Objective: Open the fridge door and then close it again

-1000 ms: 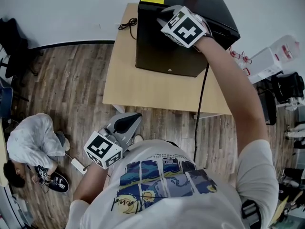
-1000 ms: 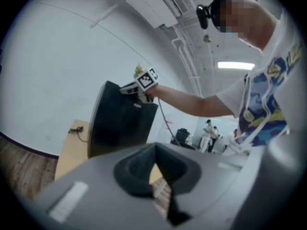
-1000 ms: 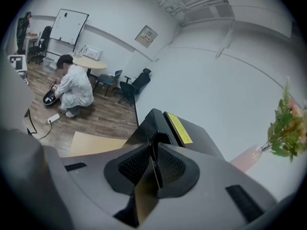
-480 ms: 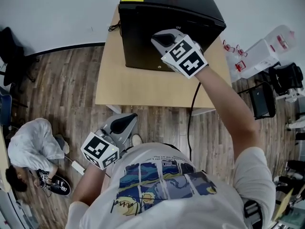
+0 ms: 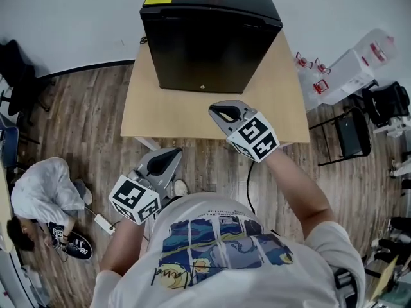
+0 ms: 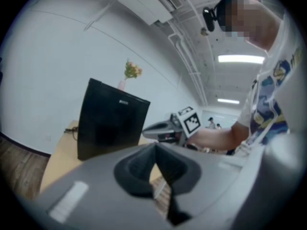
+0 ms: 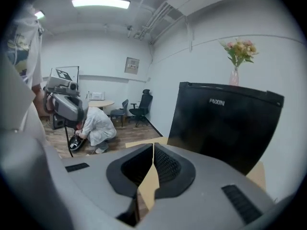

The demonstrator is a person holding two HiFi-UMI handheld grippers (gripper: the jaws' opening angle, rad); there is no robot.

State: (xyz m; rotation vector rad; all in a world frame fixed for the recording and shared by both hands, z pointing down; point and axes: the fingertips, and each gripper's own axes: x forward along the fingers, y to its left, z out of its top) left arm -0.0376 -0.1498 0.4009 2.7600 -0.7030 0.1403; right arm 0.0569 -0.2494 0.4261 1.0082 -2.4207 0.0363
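Black and hard-shelled, the fridge (image 5: 209, 5) stands with its door (image 5: 205, 56) closed straight ahead of the right gripper (image 5: 221, 112), near but apart from it, on a pale wooden table (image 5: 154, 117) whose front part lies under that gripper; the door is probably rigid, smooth and seal-held, so a firm pull at the lip along its top edge seems best, though the hinge side is unclear. Both grippers have jaws pressed together on nothing; the left gripper (image 5: 168, 159) hangs behind and left of the right.
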